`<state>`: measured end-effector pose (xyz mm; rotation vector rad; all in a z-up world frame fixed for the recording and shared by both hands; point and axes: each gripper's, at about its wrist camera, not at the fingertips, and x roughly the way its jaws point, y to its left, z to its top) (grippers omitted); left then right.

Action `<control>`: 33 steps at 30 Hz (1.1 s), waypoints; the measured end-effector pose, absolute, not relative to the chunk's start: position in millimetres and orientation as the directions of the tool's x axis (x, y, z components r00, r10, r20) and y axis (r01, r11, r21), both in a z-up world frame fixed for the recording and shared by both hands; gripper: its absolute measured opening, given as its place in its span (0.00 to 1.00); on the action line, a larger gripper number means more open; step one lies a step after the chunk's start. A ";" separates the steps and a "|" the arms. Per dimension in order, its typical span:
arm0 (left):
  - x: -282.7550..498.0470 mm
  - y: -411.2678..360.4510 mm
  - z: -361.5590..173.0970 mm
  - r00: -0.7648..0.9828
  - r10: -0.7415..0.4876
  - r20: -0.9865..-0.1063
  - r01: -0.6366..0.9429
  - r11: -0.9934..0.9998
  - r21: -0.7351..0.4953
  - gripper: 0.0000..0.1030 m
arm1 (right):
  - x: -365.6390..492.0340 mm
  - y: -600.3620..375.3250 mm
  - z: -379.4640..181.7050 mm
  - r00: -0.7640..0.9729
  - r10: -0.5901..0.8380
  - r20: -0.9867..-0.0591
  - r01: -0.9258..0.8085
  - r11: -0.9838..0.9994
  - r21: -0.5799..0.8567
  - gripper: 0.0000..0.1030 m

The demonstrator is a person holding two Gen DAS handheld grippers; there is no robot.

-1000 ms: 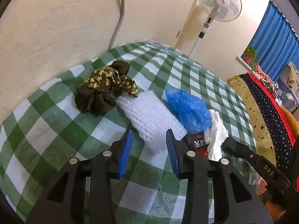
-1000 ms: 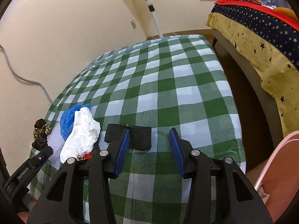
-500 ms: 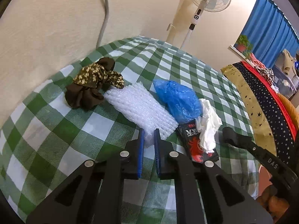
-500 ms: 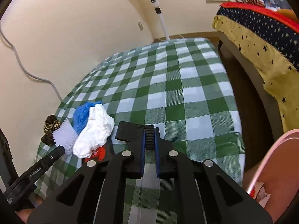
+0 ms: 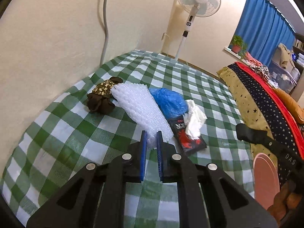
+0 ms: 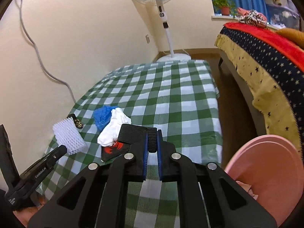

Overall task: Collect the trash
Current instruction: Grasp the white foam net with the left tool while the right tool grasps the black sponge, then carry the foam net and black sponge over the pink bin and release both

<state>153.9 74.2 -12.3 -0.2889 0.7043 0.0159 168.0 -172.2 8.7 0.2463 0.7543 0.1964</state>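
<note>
Now, in the left wrist view, the left tongs [image 5: 151,142] are seen clamped on the near end of the white foam net [image 5: 139,107], which a second ago lay flat between jaws held wide apart; the net has since been raised off the green-checked desk [image 5: 62,138]. Left lying on the cloth are a blue plastic bag [image 5: 169,101], a crumpled white tissue [image 5: 195,119], a black-and-red wrapper [image 5: 187,138] and a brown floral cloth [image 5: 102,98] just behind the net.

In the right wrist view, the right tongs [image 6: 152,142] are shown pinched on a black ribbed band [image 6: 136,135], which has likewise been taken up from the desk after resting between open jaws. A pink bin [image 6: 266,171] is seen at the lower right, off the desk edge.

Two pieces are thus judged to be secured at once, with carriage to the bin the likely next step; three loose items would remain for collection.
</note>
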 end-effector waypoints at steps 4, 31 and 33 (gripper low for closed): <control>140.6 67.2 -1.0 0.777 -0.087 -0.623 -0.086 0.966 -0.243 0.10 | 149.6 -180.6 26.2 0.726 0.246 -0.643 -0.071 0.956 0.285 0.09; 74.2 15.6 47.5 0.828 -0.193 -0.526 0.095 0.974 -0.207 0.10 | 52.4 -241.7 91.4 0.803 0.132 -0.581 0.020 0.969 0.247 0.09; 71.6 12.4 46.7 0.827 -0.200 -0.525 0.107 0.974 -0.202 0.10 | 48.3 -243.5 88.2 0.807 0.118 -0.578 0.029 0.971 0.238 0.09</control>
